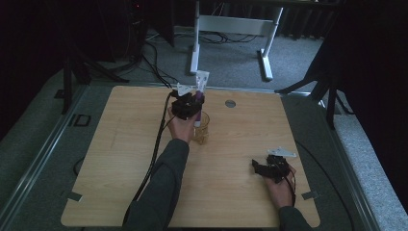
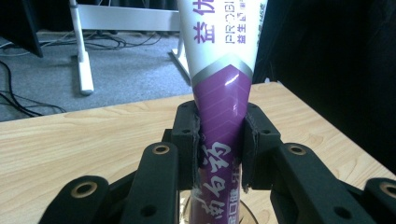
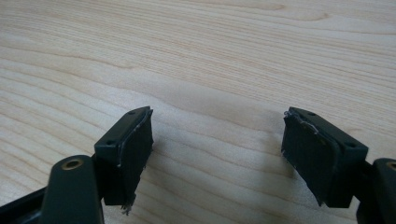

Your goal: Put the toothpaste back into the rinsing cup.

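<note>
L pads (image 2: 194, 140): clamped on both flanks of the tube, mid-body, on the purple part; each pad pressed flat vs the tube wall, no gap seen.
L gripper (image 2: 219, 140): grasping the tube; in high view (image 1: 188, 107) it sits over the table's far-centre, grey plate on top, cable trailing back along the sleeve.
Tube (image 2: 219, 88): white top w/ purple print, silver band, purple lower half w/ white characters. Stands upright, slight lean; crimped flat end up (image 1: 202, 77), lower end down inside the glass.
Glass (image 1: 201, 128): clear, amber tint, upright on the table just below/right of L gripper. Whether tube's end touches the bottom: can't tell. In L gripper view a bit of rim shows under the jaws, blurred.
L hand (image 1: 180, 126): wrapped round the gripper body, dark sleeve runs to the bottom edge.
R pads (image 3: 135, 147): wide apart, nothing betw. them, bare wood behind.
R gripper (image 3: 217, 154): released, jaws spread, angled low over the table; in high view (image 1: 262, 169) near the table's near-right part, well apart from glass + tube.
R hand (image 1: 280, 186): holds the gripper from behind, grey plate on top of it.
Table (image 1: 120, 159): light wood, rounded corners, small round grey insert (image 1: 230, 103) near far edge, right of the tube.
Beyond: grey carpet, white desk frame (image 1: 231, 29), loose cables on the floor, dark surround.
</note>
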